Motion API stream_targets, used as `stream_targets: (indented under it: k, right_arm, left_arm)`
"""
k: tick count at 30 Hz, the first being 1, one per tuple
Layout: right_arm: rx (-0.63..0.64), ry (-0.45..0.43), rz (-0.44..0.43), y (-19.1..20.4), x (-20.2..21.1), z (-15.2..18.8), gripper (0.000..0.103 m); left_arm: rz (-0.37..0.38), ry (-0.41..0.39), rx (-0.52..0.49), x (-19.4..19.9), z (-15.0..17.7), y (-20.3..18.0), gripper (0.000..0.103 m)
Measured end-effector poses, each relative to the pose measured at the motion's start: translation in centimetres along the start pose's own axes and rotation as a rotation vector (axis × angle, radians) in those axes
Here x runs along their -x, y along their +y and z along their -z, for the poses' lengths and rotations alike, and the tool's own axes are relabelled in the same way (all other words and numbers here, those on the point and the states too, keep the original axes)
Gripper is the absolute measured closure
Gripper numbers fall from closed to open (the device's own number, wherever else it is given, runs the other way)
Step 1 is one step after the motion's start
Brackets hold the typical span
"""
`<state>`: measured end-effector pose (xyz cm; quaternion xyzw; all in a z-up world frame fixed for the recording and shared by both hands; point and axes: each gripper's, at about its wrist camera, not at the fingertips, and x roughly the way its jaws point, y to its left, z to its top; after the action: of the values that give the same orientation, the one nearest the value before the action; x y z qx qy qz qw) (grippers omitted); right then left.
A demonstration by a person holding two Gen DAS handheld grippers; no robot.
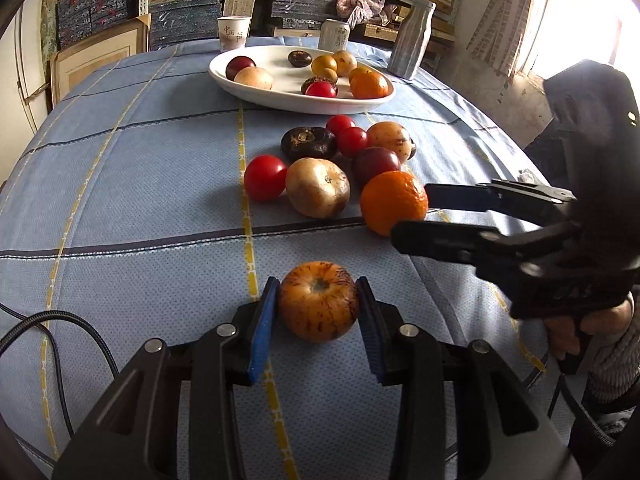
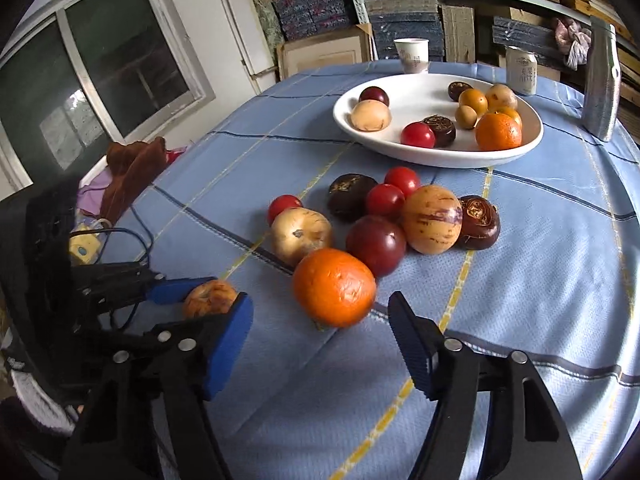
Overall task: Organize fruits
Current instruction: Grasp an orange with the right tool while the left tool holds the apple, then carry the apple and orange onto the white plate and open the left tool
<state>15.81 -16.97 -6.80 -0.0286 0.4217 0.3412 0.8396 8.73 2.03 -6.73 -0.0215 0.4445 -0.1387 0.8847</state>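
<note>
My left gripper (image 1: 318, 292) is shut on a small striped orange-yellow fruit (image 1: 318, 300), which rests on the blue tablecloth; it also shows in the right wrist view (image 2: 210, 298). My right gripper (image 2: 320, 316) is open, its fingers on either side of an orange (image 2: 334, 286), just short of it; the orange also shows in the left wrist view (image 1: 394, 203). Behind it lies a loose pile of fruits (image 2: 384, 216): red tomatoes, dark mangosteens, a plum, pale striped fruits. A white plate (image 2: 400, 92) further back holds several fruits.
A paper cup (image 2: 412, 55), a can (image 2: 521, 70) and a silver bottle (image 2: 602, 84) stand behind the plate. A black cable (image 1: 60, 320) lies at the table's left edge. Shelves with stacked boxes stand beyond the table.
</note>
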Motion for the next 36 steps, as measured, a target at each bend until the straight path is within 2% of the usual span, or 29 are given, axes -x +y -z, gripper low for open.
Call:
stream_targets:
  k: [1, 2, 4, 10, 13, 15, 16, 19, 21, 25, 27, 30, 32, 36]
  right_arm:
    - [-0.007, 0.011, 0.006, 0.0, -0.3, -0.1, 0.041]
    - [-0.019, 0.027, 0.005, -0.2, -0.7, -0.1, 0.051]
    - [-0.042, 0.058, 0.001, -0.5, -1.4, -0.3, 0.057]
    - [-0.052, 0.044, -0.031, -0.7, -1.2, -0.3, 0.058]
    - [-0.065, -0.011, -0.035, -1.1, 0.1, -0.6, 0.058]
    - [-0.073, -0.067, -0.011, -1.7, 1.7, -0.8, 0.058]
    - [-0.090, -0.091, -0.007, -2.3, 2.5, -1.1, 0.058]
    - [-0.126, -0.152, 0.008, -3.8, 5.1, -2.5, 0.058]
    - [-0.131, -0.198, 0.037, -4.7, 7.1, -4.0, 0.058]
    - [-0.136, -0.312, 0.088, -6.0, 10.9, -9.0, 0.058]
    - [-0.147, -0.357, 0.098, -6.6, 11.8, -11.2, 0.058]
    - [-0.160, -0.398, 0.110, -7.2, 11.4, -13.7, 0.058]
    - [-0.163, -0.405, 0.133, -7.6, 9.8, -15.0, 0.059]
    - [-0.171, -0.345, 0.168, -8.9, 4.1, -16.6, 0.058]
  left_arm:
    - [0.001, 0.001, 0.001, 0.0, 0.0, 0.0, 0.065]
    - [0.003, 0.002, 0.002, 0.0, 0.0, 0.1, 0.065]
    - [0.007, 0.004, 0.005, -0.2, 0.0, 0.1, 0.065]
    - [0.021, -0.001, 0.018, 0.0, 0.0, 0.3, 0.065]
    - [0.016, -0.012, 0.020, 0.3, -0.1, 0.4, 0.065]
    - [-0.025, -0.050, 0.008, 1.2, -0.9, 0.5, 0.065]
    - [-0.065, -0.079, -0.004, 1.8, -1.7, 0.5, 0.065]
    - [-0.102, -0.144, -0.013, 3.8, -4.8, 0.9, 0.065]
    - [-0.136, -0.199, -0.019, 5.3, -8.1, 1.1, 0.065]
    - [-0.165, -0.286, -0.013, 6.6, -14.6, 0.9, 0.065]
    - [-0.172, -0.313, -0.009, 6.0, -17.6, 0.5, 0.065]
    - [-0.163, -0.330, 0.015, 4.1, -20.4, 0.2, 0.065]
    - [-0.167, -0.334, 0.040, 1.9, -22.0, 0.4, 0.065]
    - [-0.176, -0.284, 0.076, -3.4, -24.2, 1.5, 0.065]
